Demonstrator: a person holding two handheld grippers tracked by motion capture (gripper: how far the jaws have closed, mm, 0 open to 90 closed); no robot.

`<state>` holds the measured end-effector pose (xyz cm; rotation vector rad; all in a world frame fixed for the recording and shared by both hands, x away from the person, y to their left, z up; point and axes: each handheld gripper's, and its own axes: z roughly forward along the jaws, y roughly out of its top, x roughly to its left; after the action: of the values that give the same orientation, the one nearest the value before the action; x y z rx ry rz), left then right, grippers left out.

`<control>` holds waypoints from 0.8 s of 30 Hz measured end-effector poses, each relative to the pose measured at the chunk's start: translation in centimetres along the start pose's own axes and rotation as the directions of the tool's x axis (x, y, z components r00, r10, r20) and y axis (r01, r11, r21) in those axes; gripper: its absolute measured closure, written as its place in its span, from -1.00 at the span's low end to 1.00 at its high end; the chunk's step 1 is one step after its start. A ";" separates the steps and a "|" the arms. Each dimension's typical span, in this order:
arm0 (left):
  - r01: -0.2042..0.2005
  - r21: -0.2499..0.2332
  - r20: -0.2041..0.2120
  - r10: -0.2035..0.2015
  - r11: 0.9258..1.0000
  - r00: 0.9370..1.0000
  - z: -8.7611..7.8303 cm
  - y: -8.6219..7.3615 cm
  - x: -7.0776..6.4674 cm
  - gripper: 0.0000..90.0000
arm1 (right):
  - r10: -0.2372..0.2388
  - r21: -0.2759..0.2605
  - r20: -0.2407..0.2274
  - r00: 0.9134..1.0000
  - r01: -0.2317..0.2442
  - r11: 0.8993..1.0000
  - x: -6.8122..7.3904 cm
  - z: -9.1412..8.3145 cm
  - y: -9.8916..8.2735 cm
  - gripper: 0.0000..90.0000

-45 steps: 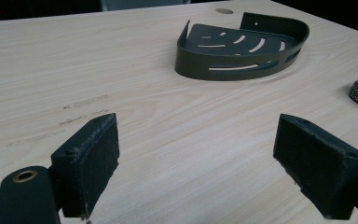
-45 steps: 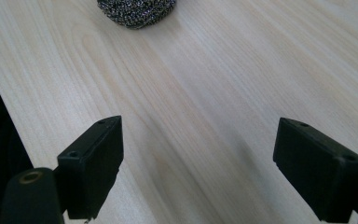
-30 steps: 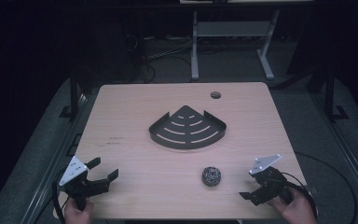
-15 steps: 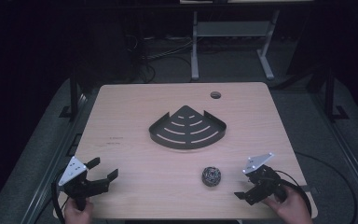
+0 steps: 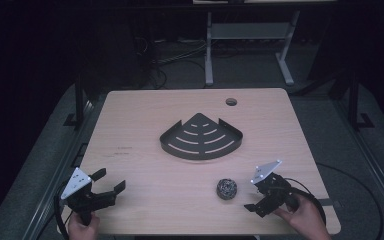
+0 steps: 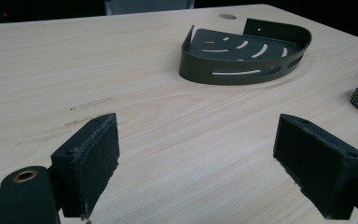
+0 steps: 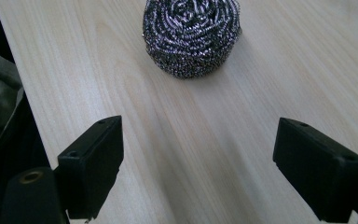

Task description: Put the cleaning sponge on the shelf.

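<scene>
On the pale wood table (image 5: 145, 130) in a dark room, the left gripper (image 5: 109, 183) rests spread, the round steel wool scourer (image 5: 226, 188), with no long axis, sits just before the right gripper (image 5: 256, 195), also spread.

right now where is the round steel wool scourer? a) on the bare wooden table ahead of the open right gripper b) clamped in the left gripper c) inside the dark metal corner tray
a: the round steel wool scourer lies on the wooden table, beyond the right gripper, whose jaws stand wide apart.
</scene>
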<state>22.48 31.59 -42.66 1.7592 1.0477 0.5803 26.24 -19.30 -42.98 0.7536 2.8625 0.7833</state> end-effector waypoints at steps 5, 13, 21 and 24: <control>-0.001 0.000 0.002 0.001 1.000 1.000 0.0 0.0 0.0 -0.70 | -0.012 -0.009 -0.011 1.000 0.012 1.000 0.1 0.0 0.5 -0.65; -0.003 -0.004 -0.011 0.003 1.000 1.000 -0.1 0.0 0.0 -0.70 | -0.035 -0.009 -0.015 0.999 0.034 0.999 0.0 0.4 1.8 -0.65; -0.002 -0.008 -0.012 0.002 1.000 1.000 -0.2 0.1 0.1 -0.70 | -0.040 -0.003 -0.028 0.999 0.040 0.999 0.1 0.9 2.2 -0.65; -0.002 -0.007 -0.012 0.002 1.000 1.000 -0.2 0.0 0.2 -0.70 | -0.049 -0.005 -0.031 0.998 0.049 0.999 0.2 1.1 2.5 -0.65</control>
<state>22.39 31.84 -42.52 1.7525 1.0509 0.5956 27.35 -16.80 -42.65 0.6736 2.8938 0.8008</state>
